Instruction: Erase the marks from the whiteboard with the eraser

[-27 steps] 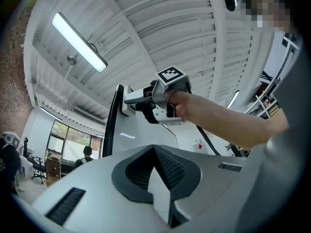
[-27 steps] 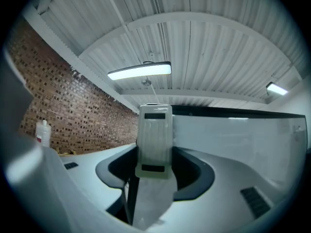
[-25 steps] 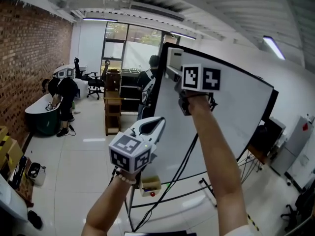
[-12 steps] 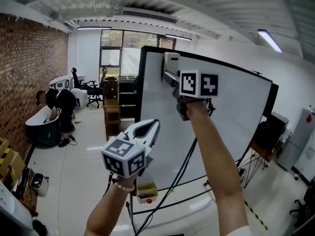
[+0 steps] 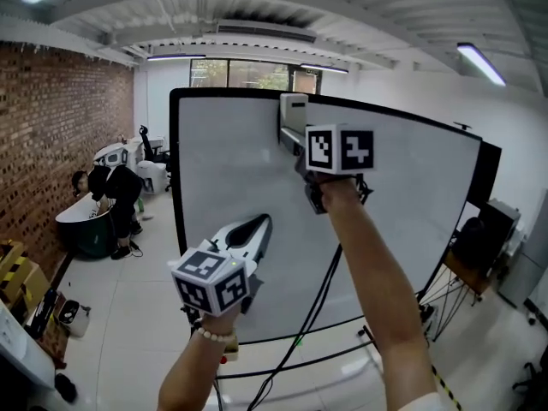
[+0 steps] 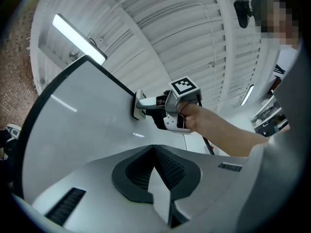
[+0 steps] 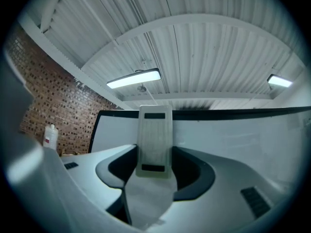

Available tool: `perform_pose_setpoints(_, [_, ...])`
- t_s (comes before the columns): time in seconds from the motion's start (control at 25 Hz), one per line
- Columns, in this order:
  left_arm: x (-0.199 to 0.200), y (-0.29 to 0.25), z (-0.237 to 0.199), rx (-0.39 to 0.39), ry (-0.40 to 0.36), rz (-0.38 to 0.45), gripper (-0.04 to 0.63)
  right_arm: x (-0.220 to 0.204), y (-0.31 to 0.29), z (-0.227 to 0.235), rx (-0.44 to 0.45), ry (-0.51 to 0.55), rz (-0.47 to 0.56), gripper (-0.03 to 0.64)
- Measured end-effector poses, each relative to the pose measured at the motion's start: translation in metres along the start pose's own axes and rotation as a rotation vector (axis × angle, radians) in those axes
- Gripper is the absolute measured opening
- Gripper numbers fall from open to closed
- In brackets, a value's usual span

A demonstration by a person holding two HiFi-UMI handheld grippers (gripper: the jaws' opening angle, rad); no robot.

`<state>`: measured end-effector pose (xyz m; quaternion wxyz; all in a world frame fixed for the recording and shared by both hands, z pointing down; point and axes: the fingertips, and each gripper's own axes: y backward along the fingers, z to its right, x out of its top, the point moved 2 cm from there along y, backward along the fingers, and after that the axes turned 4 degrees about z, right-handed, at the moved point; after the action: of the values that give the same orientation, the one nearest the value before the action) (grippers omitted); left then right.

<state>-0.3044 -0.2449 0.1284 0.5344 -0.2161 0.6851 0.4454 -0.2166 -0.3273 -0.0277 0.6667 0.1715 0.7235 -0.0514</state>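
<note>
Brick wall (image 5: 60, 118) at left, ribbed white ceiling (image 5: 342, 15); glossy black-framed whiteboard (image 5: 411, 221) read blank. Right gripper (image 5: 294, 135) pinched the flat rectangular eraser (image 5: 293, 114) against the board at its top edge, with open board below and on both sides. Left gripper (image 5: 255, 225) hung lower, jaws pressed together, empty.

All views toward one whiteboard (image 5: 231, 169)

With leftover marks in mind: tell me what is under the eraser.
The eraser, held in the right claw, presses against the whiteboard near its top edge. Around it the board looks clean; the patch beneath is covered.
</note>
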Motion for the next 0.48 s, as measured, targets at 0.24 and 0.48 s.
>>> perform_pose_setpoints(0.24, [-0.032, -0.061, 0.05, 0.025, 0.032, 0.01, -0.002, -0.01, 0.032, 0.089, 0.001, -0.013, 0.005, 0.249])
perform_pose_setpoints(0.48, [-0.068, -0.112, 0.094, 0.008, 0.065, 0.005, -0.003, -0.024, 0.057, 0.168, -0.006, -0.048, 0.012, 0.25])
